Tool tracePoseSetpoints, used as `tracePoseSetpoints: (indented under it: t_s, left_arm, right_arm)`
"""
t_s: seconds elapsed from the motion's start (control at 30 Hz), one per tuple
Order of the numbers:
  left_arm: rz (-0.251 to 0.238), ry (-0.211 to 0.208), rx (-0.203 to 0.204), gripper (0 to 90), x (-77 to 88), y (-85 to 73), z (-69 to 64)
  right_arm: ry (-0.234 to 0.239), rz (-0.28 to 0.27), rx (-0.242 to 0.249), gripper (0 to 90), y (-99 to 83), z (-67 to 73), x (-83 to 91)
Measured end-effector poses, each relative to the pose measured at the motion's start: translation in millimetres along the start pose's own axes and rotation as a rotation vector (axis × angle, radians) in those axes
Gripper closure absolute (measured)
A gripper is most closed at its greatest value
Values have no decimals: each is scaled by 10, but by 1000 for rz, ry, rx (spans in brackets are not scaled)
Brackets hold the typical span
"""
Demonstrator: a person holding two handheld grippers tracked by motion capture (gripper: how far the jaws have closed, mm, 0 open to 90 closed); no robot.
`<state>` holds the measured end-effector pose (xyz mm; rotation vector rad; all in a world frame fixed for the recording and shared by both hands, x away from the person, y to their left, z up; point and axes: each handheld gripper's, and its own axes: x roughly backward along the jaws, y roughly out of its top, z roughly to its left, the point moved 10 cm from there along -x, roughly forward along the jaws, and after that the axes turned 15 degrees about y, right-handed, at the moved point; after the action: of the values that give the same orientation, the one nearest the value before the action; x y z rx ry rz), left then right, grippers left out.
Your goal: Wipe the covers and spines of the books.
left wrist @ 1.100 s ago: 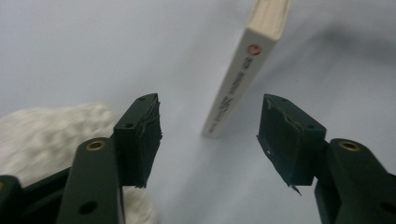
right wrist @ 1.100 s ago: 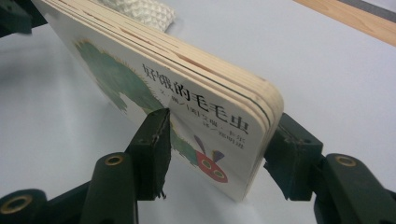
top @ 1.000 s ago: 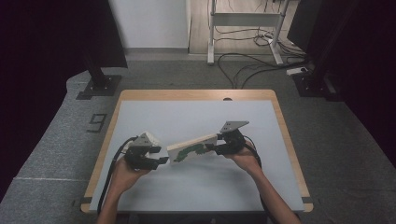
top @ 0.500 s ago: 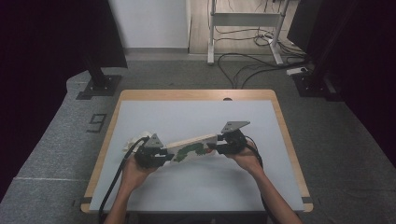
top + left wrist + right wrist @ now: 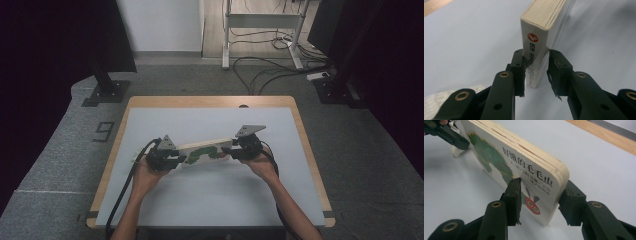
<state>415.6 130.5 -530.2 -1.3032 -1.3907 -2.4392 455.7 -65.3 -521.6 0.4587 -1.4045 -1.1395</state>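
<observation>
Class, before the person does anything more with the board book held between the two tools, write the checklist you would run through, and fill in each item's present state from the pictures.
1. Right tool clamped on the board book at its end: ok, both pads press the covers.
2. Left tool clamped on the spine end: cannot tell; its jaws have just been closing, one pad touches, and a narrow gap shows at the other.
3. Book held between both tools: ok.
4. Book clear of the table: cannot tell.
5. Pages shut: ok, no leaf fans out.
6. Cables clear of the book: ok, they trail back toward the person.
</observation>
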Motion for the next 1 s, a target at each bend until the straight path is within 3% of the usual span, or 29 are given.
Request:
tracePoseSetpoints:
  t_s: [0.2, 0.4, 0.6, 0.77, 1.0]
  left_arm:
    - [-1, -10, 1, 648, 47, 1, -51]
    - [-13, -39, 29, 611, 123, -8, -128]
    - [-32, -87, 108, 517, 177, -21, -222]
    - [-30, -62, 105, 406, 188, -38, -286]
    - [-23, -44, 117, 319, 210, -91, -406]
  right_arm:
    - [21, -9, -3, 529, -28, 60, 36]
    - [46, 0, -12, 499, -79, 151, 81]
    - [57, 6, -39, 430, -169, 219, 115]
    - [62, 13, -63, 342, -251, 249, 128]
    - [62, 15, -65, 279, -327, 316, 161]
